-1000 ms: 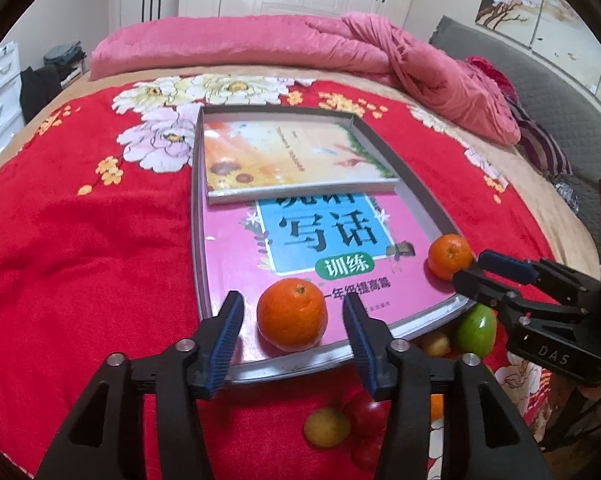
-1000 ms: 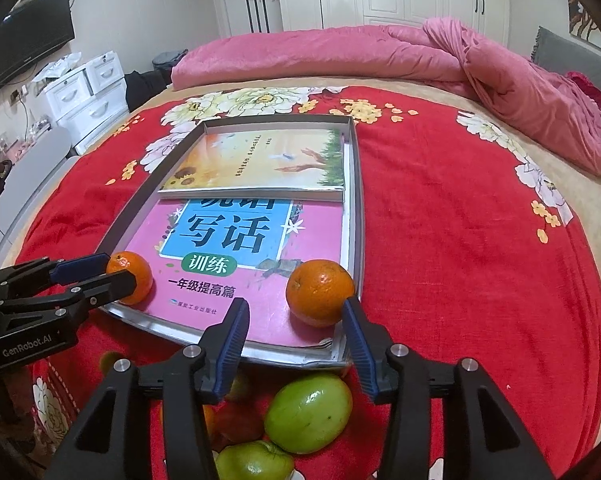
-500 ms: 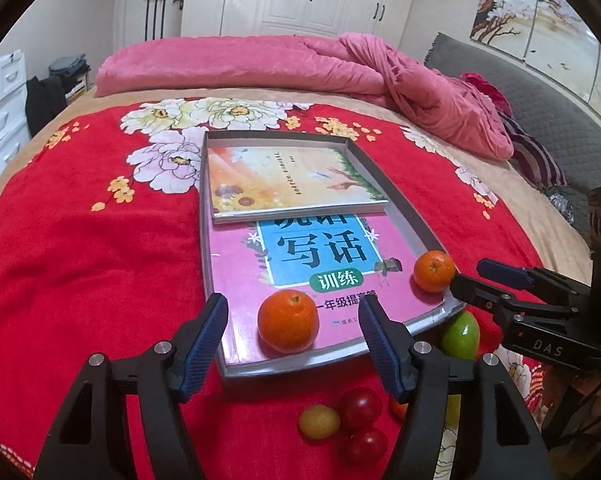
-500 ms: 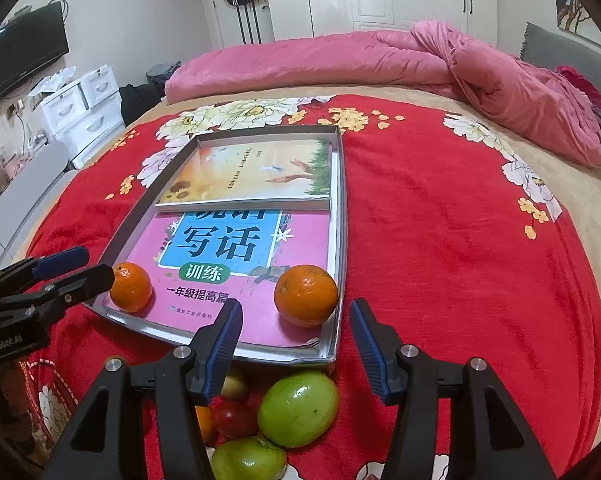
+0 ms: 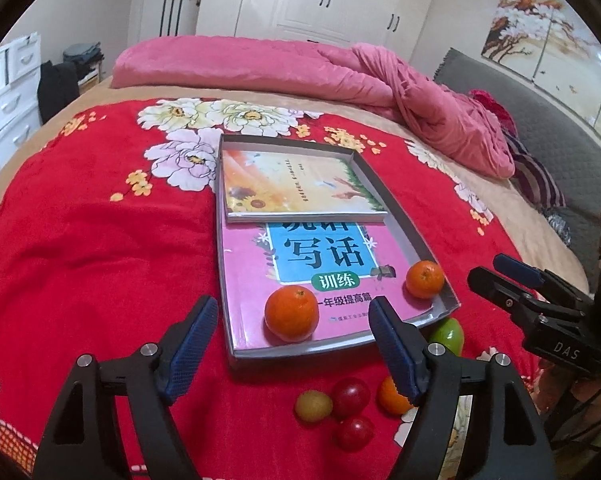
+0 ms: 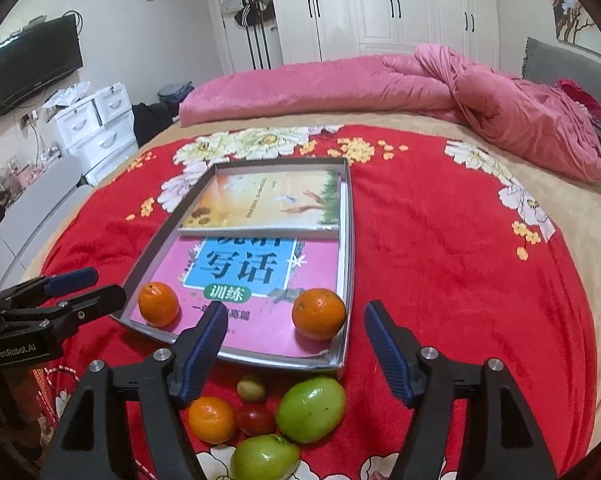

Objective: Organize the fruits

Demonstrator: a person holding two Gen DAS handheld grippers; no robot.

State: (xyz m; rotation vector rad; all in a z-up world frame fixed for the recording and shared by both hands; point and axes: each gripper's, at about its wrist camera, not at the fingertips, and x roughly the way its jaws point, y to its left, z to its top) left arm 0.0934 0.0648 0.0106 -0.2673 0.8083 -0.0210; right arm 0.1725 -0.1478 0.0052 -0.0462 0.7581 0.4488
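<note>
We hold two black tongs with blue pads over a bed spread with a red floral blanket [image 5: 80, 248]. A shallow grey tray [image 5: 404, 216] lies at the centre, lined with a pink workbook [image 5: 252, 264] and a second book [image 5: 292, 184] at its twelve o'clock end. Two oranges sit in the tray at its six o'clock edge: one [image 5: 291, 312] ahead of the left gripper [image 5: 292, 344], the other [image 6: 319, 313] ahead of the right gripper [image 6: 294, 350]. Both sets of jaws are opening, with nothing between the pads, so we judge this the release step after placing a pair of oranges. The remaining fruit lies loose on the blanket just beyond the tray's six o'clock edge: a third orange [image 6: 211, 419], two green fruits [image 6: 311, 409] [image 6: 265, 458], a red fruit [image 6: 255, 419] and a small yellowish one [image 6: 251, 388]. Next, we would likely lower each gripper toward this cluster, picking one fruit cleanly without nudging its touching neighbours.
</note>
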